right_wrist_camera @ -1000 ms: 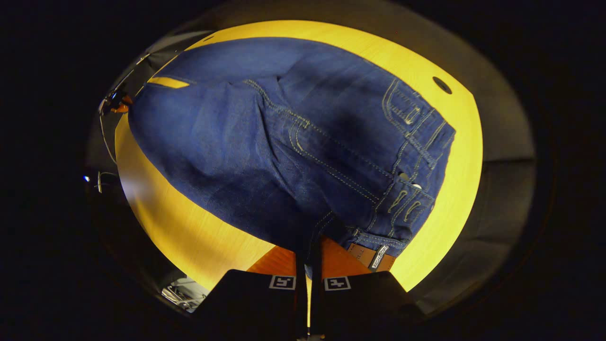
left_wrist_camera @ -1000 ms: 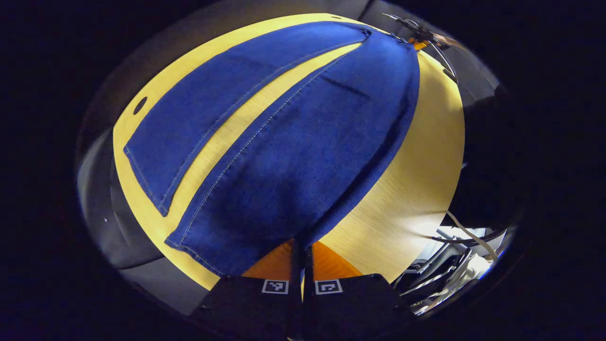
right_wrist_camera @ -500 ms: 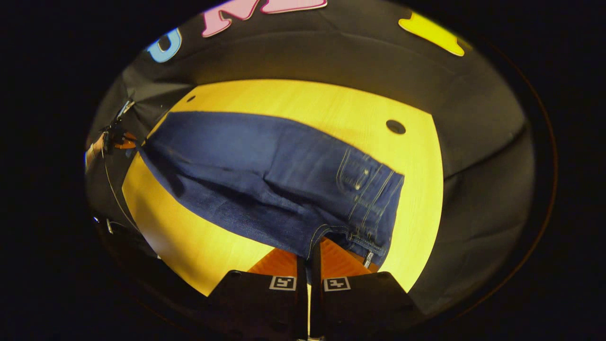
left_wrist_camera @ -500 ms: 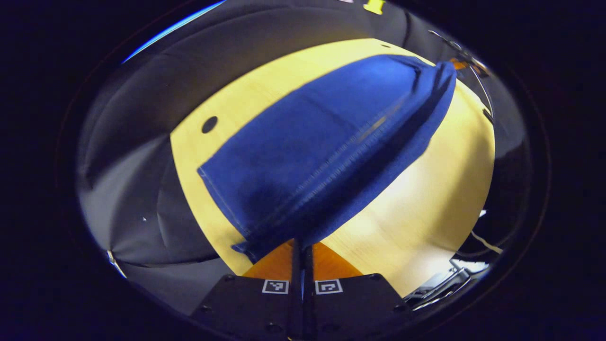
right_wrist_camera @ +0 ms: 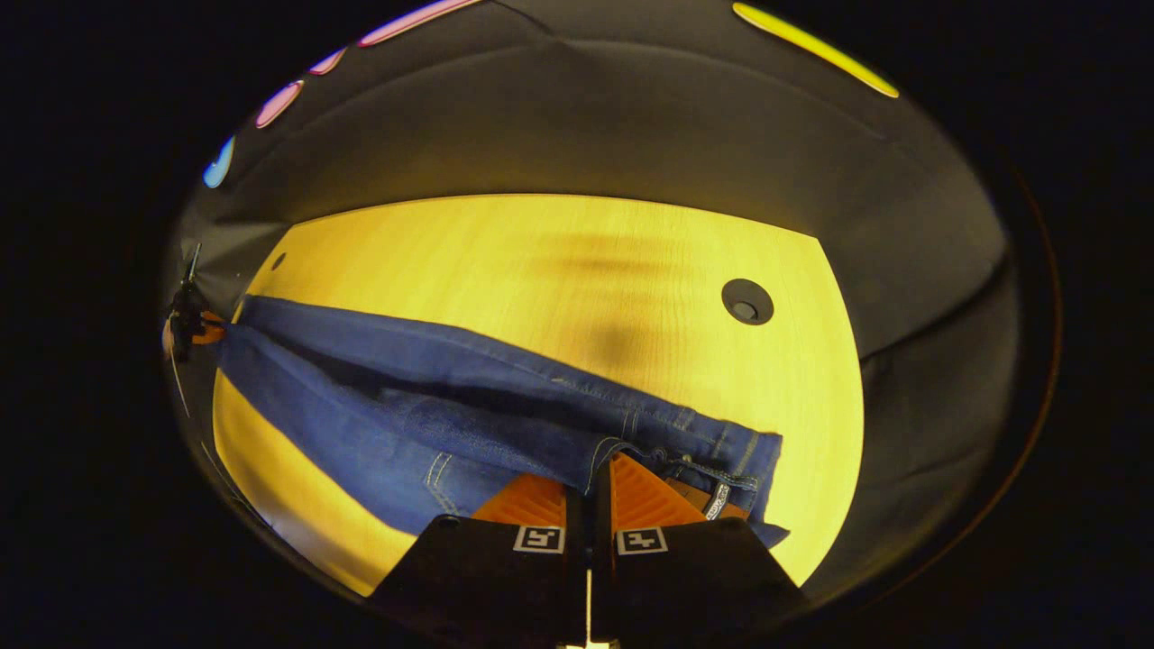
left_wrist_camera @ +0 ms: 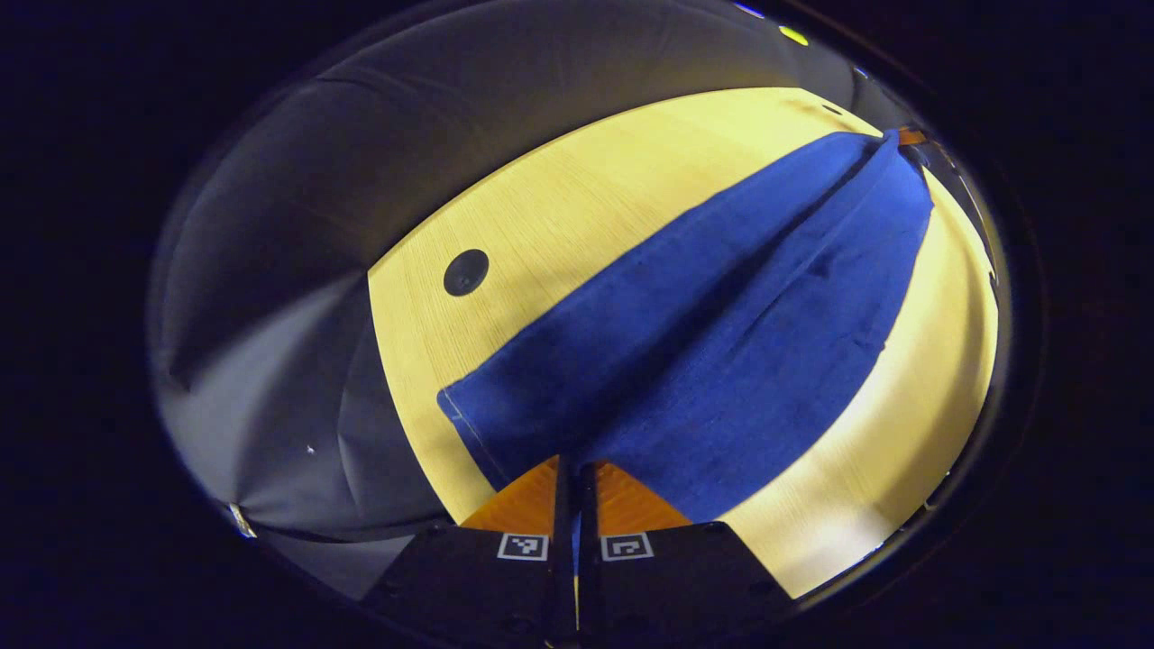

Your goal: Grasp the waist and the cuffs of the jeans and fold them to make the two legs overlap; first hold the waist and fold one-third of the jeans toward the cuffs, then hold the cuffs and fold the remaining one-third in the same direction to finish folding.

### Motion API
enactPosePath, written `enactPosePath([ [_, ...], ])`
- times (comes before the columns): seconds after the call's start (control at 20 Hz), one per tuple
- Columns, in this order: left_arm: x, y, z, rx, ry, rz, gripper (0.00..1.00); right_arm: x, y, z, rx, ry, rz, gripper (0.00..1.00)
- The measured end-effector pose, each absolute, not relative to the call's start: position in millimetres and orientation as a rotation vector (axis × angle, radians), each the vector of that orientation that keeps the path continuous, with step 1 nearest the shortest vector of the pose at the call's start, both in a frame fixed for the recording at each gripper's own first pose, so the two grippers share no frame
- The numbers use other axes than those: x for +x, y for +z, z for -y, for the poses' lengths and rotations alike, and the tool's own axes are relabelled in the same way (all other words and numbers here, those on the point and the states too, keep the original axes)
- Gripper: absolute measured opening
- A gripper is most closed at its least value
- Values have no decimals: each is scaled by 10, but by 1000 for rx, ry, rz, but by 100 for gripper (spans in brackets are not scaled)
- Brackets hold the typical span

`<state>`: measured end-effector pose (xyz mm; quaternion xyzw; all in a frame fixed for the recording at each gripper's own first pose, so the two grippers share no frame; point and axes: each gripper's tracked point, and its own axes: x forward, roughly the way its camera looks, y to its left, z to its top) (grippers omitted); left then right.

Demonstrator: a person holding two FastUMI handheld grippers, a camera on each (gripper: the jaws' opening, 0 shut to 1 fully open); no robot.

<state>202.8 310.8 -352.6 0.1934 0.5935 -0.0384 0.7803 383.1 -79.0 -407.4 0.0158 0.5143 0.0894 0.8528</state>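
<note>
Blue denim jeans [left_wrist_camera: 721, 342]: stretched between your two grippers over the table, legs overlapped.
Left gripper [left_wrist_camera: 576, 478]: yours — clenched on the cuff end.
Right gripper [right_wrist_camera: 590, 482]: clenched on the stitched waist [right_wrist_camera: 712, 451].
Yellow wooden table [right_wrist_camera: 559, 261]: beneath the denim; round dark hole [right_wrist_camera: 746, 301] well apart from it.

Left gripper [left_wrist_camera: 577, 473] has its fingers pressed together, pinching denim; its far end shows small elsewhere. Right gripper [right_wrist_camera: 590, 469] likewise clamps cloth.

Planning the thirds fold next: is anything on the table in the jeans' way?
Nothing visible. The table beside the jeans is bare wood apart from a round hole. Both grippers, left and right, already clamp the denim.
</note>
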Motion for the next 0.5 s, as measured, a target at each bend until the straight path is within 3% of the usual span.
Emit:
enactPosePath([
  [0.15, 2095, -3809, -3174, 401, -43, -1314, 7, 4051, -4229, 766, 73, 97, -1037, 7],
  [0.2, 2130, -3826, -3162, 386, -29, -1298, 10, 4092, -4187, 725, 98, 82, -1023, 14],
  [0.25, 2188, -3882, -3216, 381, -12, -1269, 19, 4103, -4139, 697, 129, 70, -1027, 9],
  [0.5, 2168, -3582, -3003, 217, -16, -1135, 77, 4226, -3843, 647, 251, 103, -952, 100],
])
